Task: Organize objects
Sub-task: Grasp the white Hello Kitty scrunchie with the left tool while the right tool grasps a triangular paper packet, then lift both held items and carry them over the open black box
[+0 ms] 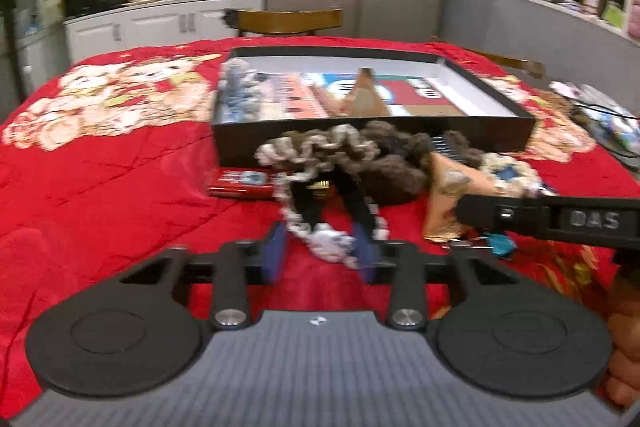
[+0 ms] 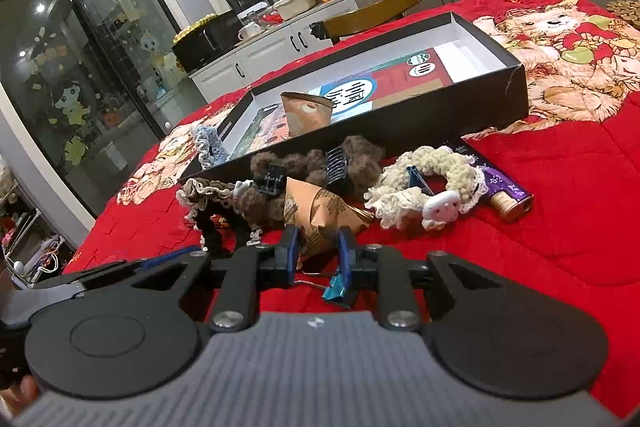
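Observation:
A shallow black box point(image 1: 496, 131) point(image 2: 516, 95) lies on the red quilt, with a blue-grey scrunchie point(image 1: 240, 87) point(image 2: 206, 143) at its left end and a brown paper cone point(image 1: 360, 99) point(image 2: 306, 111) inside. In front of it lie brown scrunchies point(image 1: 392, 163) point(image 2: 356, 155), a second brown cone point(image 1: 452, 195) point(image 2: 324, 211) and a cream scrunchie with a white charm point(image 2: 428, 183). My left gripper point(image 1: 328, 187) is shut on a brown-and-white lace scrunchie point(image 1: 308, 151) point(image 2: 208, 195). My right gripper point(image 2: 318, 243) is shut on the second cone.
A red packet point(image 1: 244, 183) lies by the box's front wall. A purple tube with a wooden spool point(image 2: 508, 195) lies to the right. A teal binder clip point(image 2: 338, 293) point(image 1: 500, 245) sits under the right gripper. Wooden chairs point(image 1: 288, 21) stand behind the table.

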Demonstrator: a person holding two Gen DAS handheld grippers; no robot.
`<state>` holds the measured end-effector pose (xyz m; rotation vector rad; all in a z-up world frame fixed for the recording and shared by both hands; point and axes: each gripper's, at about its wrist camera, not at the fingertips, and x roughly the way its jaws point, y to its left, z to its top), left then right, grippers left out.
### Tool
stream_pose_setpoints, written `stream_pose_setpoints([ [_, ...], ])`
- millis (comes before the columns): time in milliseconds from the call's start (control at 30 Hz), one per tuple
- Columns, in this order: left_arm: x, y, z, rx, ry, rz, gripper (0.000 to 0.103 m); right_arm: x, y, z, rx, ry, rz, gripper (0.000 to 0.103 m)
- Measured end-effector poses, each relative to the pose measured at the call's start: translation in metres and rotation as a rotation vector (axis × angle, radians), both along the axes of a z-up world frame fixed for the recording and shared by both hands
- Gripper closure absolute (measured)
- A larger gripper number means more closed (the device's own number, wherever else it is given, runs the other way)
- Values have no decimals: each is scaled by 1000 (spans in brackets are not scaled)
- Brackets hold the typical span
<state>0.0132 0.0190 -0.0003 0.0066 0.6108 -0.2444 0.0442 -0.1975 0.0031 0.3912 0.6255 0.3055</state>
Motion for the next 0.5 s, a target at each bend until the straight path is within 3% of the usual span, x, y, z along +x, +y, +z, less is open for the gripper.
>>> stream_pose_setpoints([
  [500,-11,-1,7,13,-76,35,78,-3,-1,1,12,-20,6,83],
])
